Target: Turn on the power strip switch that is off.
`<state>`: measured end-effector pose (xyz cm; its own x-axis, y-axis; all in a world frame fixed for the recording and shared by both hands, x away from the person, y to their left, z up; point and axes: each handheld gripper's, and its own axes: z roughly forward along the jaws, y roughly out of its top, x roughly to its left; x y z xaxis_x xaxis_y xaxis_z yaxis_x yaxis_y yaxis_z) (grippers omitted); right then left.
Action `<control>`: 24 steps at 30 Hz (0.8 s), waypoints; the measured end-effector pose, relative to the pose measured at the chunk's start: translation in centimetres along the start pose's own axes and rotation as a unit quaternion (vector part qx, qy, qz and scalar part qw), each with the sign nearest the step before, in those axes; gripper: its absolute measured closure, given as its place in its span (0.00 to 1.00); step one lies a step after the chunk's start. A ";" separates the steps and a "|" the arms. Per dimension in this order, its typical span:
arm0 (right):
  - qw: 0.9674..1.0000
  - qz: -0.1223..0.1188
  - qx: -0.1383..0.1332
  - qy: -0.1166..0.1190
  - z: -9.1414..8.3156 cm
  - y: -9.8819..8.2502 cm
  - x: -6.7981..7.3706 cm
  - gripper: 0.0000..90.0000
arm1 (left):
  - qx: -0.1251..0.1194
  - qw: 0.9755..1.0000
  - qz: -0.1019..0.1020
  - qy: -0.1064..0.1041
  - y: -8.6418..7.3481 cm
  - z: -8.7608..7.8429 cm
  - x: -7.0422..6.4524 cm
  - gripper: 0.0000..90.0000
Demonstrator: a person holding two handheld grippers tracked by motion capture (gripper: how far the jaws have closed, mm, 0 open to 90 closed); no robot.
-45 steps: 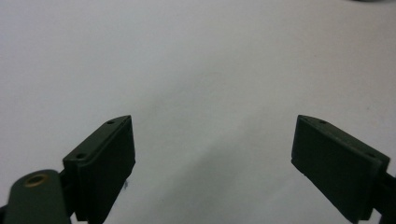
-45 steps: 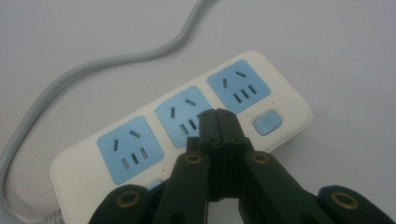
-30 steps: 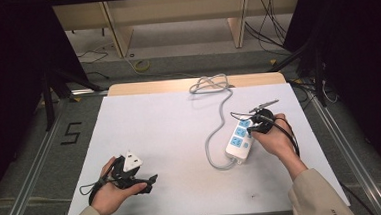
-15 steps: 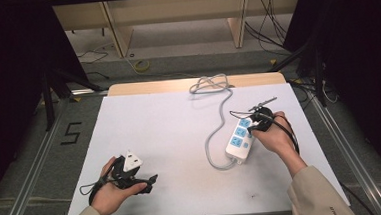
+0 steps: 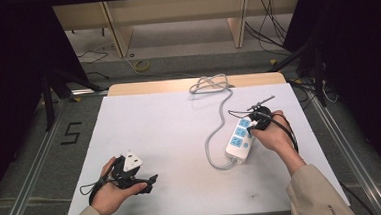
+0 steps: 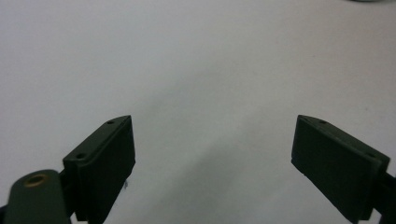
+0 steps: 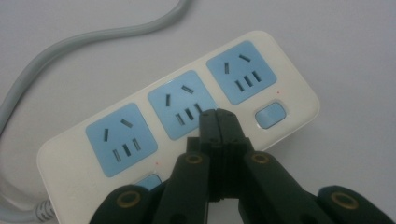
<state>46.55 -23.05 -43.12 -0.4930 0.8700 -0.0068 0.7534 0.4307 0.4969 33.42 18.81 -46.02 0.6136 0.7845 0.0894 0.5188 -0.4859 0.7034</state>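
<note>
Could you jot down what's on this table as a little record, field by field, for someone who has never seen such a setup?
Surface: white table top
Main thing: white power strip with three blue sockets and blue switches
Cord: grey cable that runs from the strip to a coil at the far edge
Right gripper: jaws shut, tips over the strip's middle socket; contact unclear
Left gripper: jaws wide open, nothing between them, over bare table
Hands: one holds each gripper

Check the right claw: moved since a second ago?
No. In the high view the right claw sits at the same spot over the power strip, which has kept its place on the table.
</note>
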 end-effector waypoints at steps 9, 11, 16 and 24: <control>1.000 -0.007 0.011 0.003 0.3 0.1 0.1 1.00 | 0.001 1.000 -0.001 0.000 0.0 0.0 0.0 0.15; 1.000 -0.010 0.012 0.002 0.3 0.1 0.1 1.00 | 0.000 1.000 -0.001 0.000 0.0 0.0 0.0 0.15; 1.000 -0.013 0.014 0.000 0.3 0.2 0.1 1.00 | 0.000 1.000 0.000 -0.001 0.0 0.0 0.0 0.15; 1.000 -0.015 0.013 -0.005 0.3 0.2 0.1 1.00 | 0.000 1.000 -0.001 0.000 0.0 0.0 -0.1 0.15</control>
<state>46.75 -22.78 -43.32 -0.5112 0.8589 -0.0304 0.7495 0.4628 0.4732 33.38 18.77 -46.03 0.6125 0.7857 0.0871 0.5207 -0.4839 0.7034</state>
